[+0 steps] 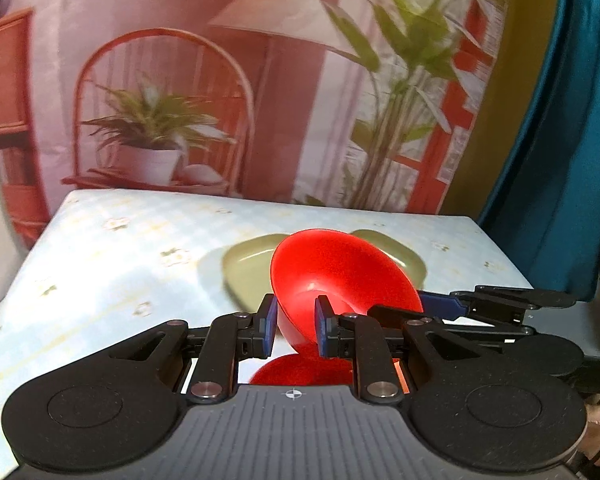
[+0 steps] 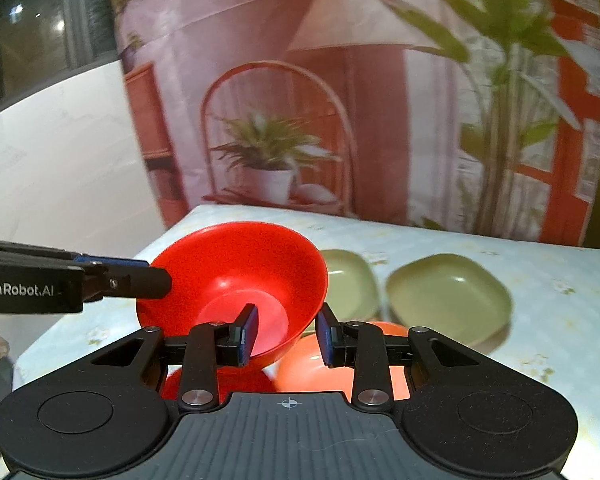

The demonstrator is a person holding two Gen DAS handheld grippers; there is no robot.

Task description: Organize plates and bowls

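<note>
A red bowl (image 1: 340, 276) is held tilted above the table by both grippers. My left gripper (image 1: 296, 324) is shut on its near rim, one finger inside and one outside. My right gripper (image 2: 286, 332) is shut on the opposite rim of the same bowl (image 2: 236, 272). The left gripper also shows at the left of the right wrist view (image 2: 140, 278). Another red bowl (image 1: 304, 370) lies below, with an orange bowl (image 2: 320, 364) beside it. Two green square plates (image 2: 448, 296) (image 2: 348, 284) lie behind on the table.
The table has a pale blue flowered cloth (image 1: 120, 272). A printed backdrop (image 1: 220, 80) hangs behind its far edge. A teal curtain (image 1: 572, 140) hangs at the right. A white wall (image 2: 60, 160) stands to the left.
</note>
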